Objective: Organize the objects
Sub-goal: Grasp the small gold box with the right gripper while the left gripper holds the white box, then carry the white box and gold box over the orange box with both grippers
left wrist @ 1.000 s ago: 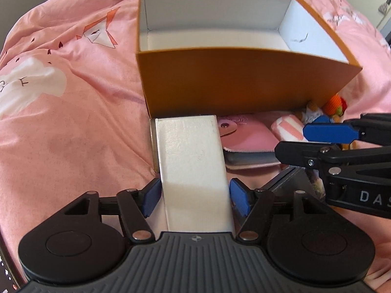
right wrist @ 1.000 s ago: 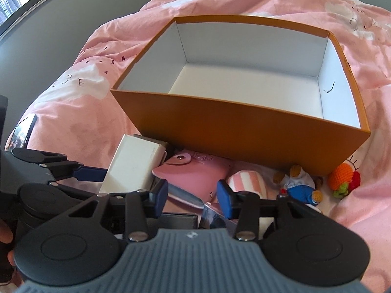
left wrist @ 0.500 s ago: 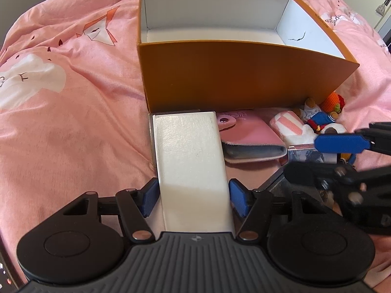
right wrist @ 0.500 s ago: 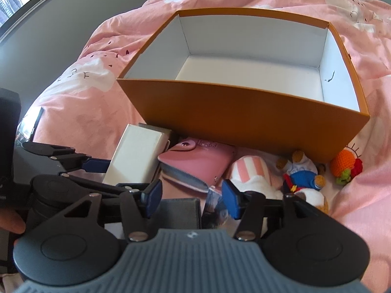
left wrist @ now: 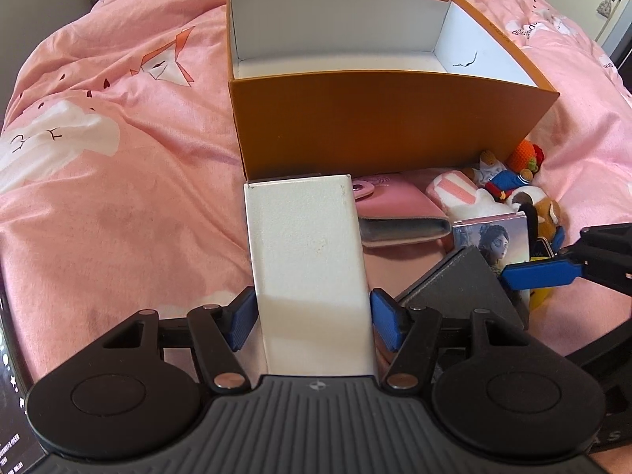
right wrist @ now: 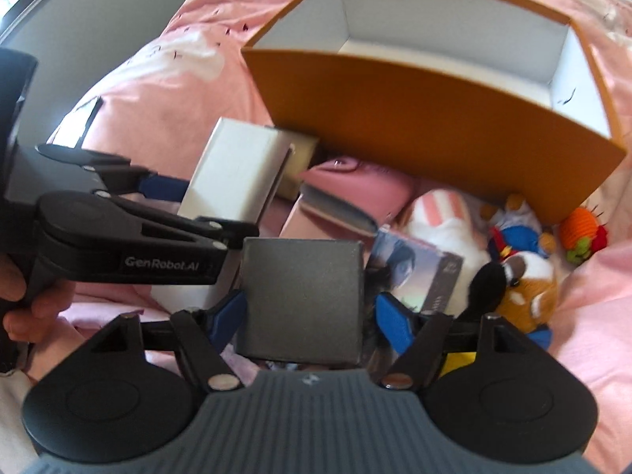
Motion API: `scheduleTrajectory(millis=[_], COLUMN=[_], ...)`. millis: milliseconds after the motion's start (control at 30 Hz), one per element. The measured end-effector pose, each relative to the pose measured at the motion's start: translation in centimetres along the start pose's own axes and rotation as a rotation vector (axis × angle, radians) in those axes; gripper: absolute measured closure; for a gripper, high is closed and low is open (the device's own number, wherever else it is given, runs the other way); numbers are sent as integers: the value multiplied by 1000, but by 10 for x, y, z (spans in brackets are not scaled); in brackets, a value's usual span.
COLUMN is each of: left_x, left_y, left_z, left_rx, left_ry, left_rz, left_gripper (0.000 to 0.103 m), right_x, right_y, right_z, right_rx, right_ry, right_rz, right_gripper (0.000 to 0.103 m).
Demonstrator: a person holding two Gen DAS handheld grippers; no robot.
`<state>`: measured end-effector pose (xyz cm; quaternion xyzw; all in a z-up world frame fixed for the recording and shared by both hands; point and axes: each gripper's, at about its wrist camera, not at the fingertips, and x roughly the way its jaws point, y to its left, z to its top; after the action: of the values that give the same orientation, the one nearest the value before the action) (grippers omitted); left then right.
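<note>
An open orange box [left wrist: 387,126] with a white inside stands on the pink bed; it also shows in the right wrist view [right wrist: 426,118]. My left gripper [left wrist: 308,316] is shut on a white box [left wrist: 308,252], its far end by the orange box's front wall. The white box also shows in the right wrist view [right wrist: 241,170]. My right gripper [right wrist: 308,316] is open, its pads either side of a dark grey box [right wrist: 302,292] with small gaps. The grey box also shows in the left wrist view [left wrist: 458,288].
In front of the orange box lie a pink wallet [left wrist: 395,205], a striped plush [left wrist: 454,193], a picture card box [left wrist: 497,245], a small sailor doll [right wrist: 517,233], a brown plush [right wrist: 525,288] and an orange knitted toy [right wrist: 584,233]. A phone edge [left wrist: 8,395] lies far left.
My right gripper has pulled back and now straddles the dark grey box. The left gripper with the white box has drawn back slightly from the orange box.
</note>
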<state>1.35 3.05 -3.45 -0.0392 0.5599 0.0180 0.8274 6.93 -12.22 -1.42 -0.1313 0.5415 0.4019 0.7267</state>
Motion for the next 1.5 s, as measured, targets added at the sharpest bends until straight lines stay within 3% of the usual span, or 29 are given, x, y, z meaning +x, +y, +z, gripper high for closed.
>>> scheduleTrajectory(millis=[433,600,767,1167,1500], left_x=[-7,-19,-30,-37,-28], left_y=[12,22,42,78,90], left_z=[-1,8,23,59,69], left_rx=[-54,-69,-104,-161,-174], left_ry=[-27,-83,-118,-177,-179], left_rz=[-10,18,25,86,100], left_gripper=[32,33,33,33,33], right_x=[-1,-11,-1,63,109], right_y=[7,5,13,13,14], right_z=[5,27,54,112,124], right_rx=[-47,-65,-126,107,216], right_ry=[-8,-66,-90,-67,10], right_rz=[-16,-21,-25,42,9], right_gripper=[25,25,33,34,34])
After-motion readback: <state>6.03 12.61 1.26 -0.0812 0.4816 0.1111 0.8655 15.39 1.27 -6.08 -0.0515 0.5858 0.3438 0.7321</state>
